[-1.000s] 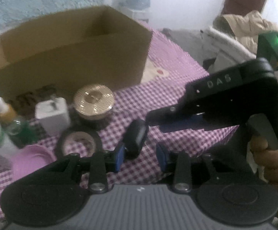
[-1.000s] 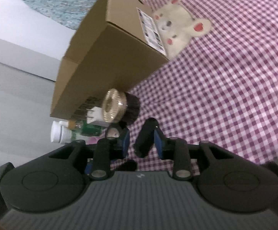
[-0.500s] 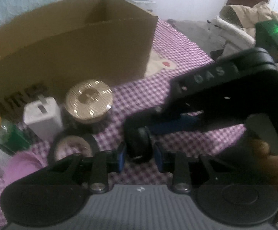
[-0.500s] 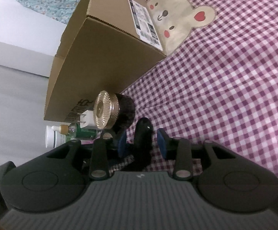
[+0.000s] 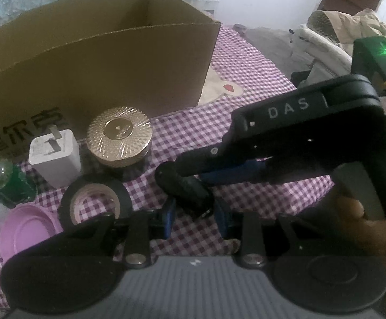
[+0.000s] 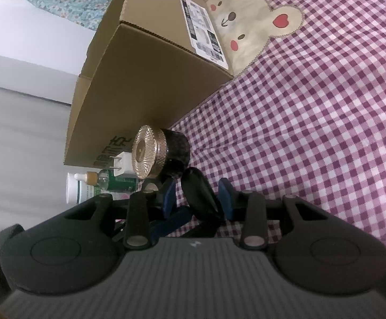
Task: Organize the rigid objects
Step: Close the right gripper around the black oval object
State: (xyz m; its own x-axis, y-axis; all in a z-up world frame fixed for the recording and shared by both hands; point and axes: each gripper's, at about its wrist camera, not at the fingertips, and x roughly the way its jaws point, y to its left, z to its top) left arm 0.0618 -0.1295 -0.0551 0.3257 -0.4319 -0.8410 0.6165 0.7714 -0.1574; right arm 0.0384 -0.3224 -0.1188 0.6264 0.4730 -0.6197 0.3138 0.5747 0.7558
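A small black oval object sits between the blue pads of both grippers, just above the checked cloth. My left gripper has its pads beside it with small gaps. My right gripper also brackets the black object; in the left wrist view its fingers reach in from the right. Which gripper bears the object I cannot tell. An open cardboard box stands behind. A gold-lidded jar, white charger, black tape roll, pink lid and green bottle stand before it.
The purple checked cloth with a bear patch spreads to the right of the box. Clothes are piled at the far right. A white bottle stands by the green one at the left.
Both grippers came together around the black object. The right gripper's fingers slid closer in the left view, and the object now sits deeper between the left pads.
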